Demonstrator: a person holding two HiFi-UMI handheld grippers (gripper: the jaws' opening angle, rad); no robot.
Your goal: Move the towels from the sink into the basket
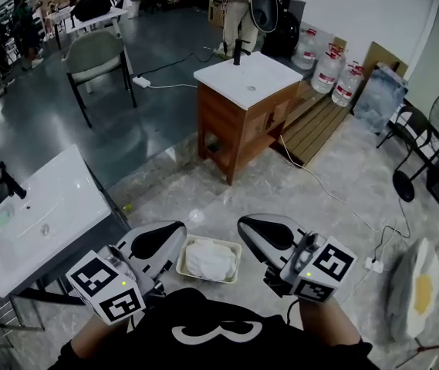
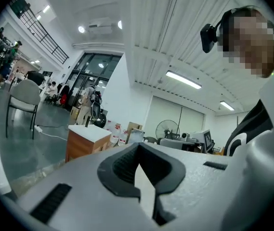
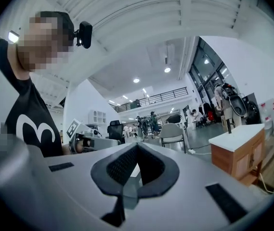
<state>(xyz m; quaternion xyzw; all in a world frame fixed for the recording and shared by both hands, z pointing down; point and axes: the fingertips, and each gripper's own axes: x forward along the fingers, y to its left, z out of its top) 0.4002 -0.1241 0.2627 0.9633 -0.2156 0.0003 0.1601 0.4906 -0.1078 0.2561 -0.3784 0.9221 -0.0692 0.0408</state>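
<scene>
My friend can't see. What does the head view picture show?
A basket holding white towels sits on the floor between a person's two tools. The left tool and right tool are both shut and empty.

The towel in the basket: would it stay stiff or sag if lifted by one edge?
Probably it sags: the towel lies crumpled in soft folds. It is likely light for its size, being plain cloth heaped loosely in the basket, and unlikely to roll.
</scene>
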